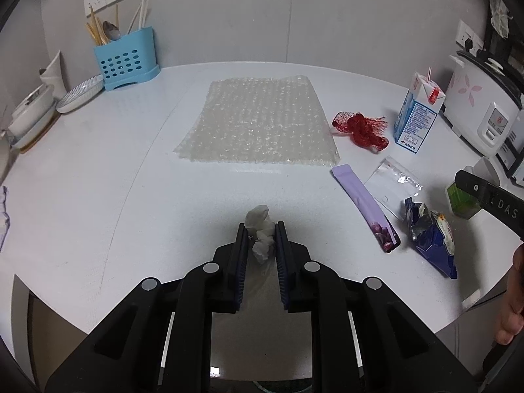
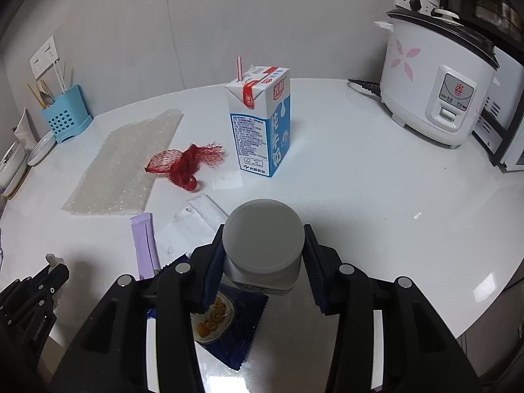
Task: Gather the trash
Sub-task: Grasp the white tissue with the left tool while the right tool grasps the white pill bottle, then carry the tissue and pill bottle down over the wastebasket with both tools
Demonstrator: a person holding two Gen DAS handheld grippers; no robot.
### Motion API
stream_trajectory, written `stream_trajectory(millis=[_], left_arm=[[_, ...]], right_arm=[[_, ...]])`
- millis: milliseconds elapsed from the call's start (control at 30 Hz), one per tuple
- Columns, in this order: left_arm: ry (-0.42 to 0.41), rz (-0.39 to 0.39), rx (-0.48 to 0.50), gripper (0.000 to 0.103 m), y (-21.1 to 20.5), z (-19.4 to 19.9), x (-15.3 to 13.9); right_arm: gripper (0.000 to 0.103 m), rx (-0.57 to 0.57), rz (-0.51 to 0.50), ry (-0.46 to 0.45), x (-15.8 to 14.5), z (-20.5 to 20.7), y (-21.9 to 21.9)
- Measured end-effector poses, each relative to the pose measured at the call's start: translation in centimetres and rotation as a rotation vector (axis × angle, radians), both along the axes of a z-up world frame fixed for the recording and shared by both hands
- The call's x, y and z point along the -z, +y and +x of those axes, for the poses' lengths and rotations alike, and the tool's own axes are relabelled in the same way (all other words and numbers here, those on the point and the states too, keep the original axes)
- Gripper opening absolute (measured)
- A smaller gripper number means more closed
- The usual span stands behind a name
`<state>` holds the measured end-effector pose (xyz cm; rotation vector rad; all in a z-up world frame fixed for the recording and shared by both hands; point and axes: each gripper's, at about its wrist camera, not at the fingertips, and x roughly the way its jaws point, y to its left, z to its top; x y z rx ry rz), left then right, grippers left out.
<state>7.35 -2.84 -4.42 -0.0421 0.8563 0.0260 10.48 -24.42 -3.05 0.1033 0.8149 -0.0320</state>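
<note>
My left gripper (image 1: 261, 229) is shut on a crumpled white tissue (image 1: 260, 229) near the white table's front edge. My right gripper (image 2: 262, 245) is shut on a small bottle with a grey-white cap (image 2: 263, 234), held above a blue snack wrapper (image 2: 229, 330). Other trash lies on the table: a bubble wrap sheet (image 1: 258, 124), a red mesh net (image 1: 360, 129), a milk carton with a straw (image 1: 417, 111), a purple sachet (image 1: 366, 206), a clear plastic bag (image 1: 391, 185) and the blue snack wrapper (image 1: 432, 239).
A blue utensil holder (image 1: 126, 57) and stacked bowls (image 1: 32, 111) stand at the back left. A white rice cooker (image 2: 435, 82) stands at the back right with its cord on the table. The table's (image 2: 393, 196) front edge is close below both grippers.
</note>
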Motion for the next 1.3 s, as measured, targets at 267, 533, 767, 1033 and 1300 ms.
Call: stream_trajectory(millis=[267, 533, 767, 1033, 1300], left_arm=[[-0.030, -0.007, 0.014, 0.015, -0.6, -2.2, -1.2], [-0.062, -0.022, 0.023, 0.015, -0.9, -4.5, -2.2], [-0.094, -0.062, 0.048, 0.015, -1.1, -8.2, -2.7], [-0.142, -0.078, 0.084, 0.015, -1.7, -14.1, -2.4], [-0.155, -0.073, 0.117, 0.015, -2.7, -19.0, 0.0]], right_arm=[[0.042, -0.003, 0.007, -0.034, -1.2, -3.0, -0.6], [0.042, -0.015, 0.016, -0.075, -2.6, -6.4, -1.1], [0.042, -0.046, 0.023, -0.135, -3.3, -11.0, -0.8], [0.042, -0.113, 0.036, -0.186, -2.2, -17.1, 0.9], [0.042, -0.172, 0.030, -0.172, 1.5, -21.6, 2.7]])
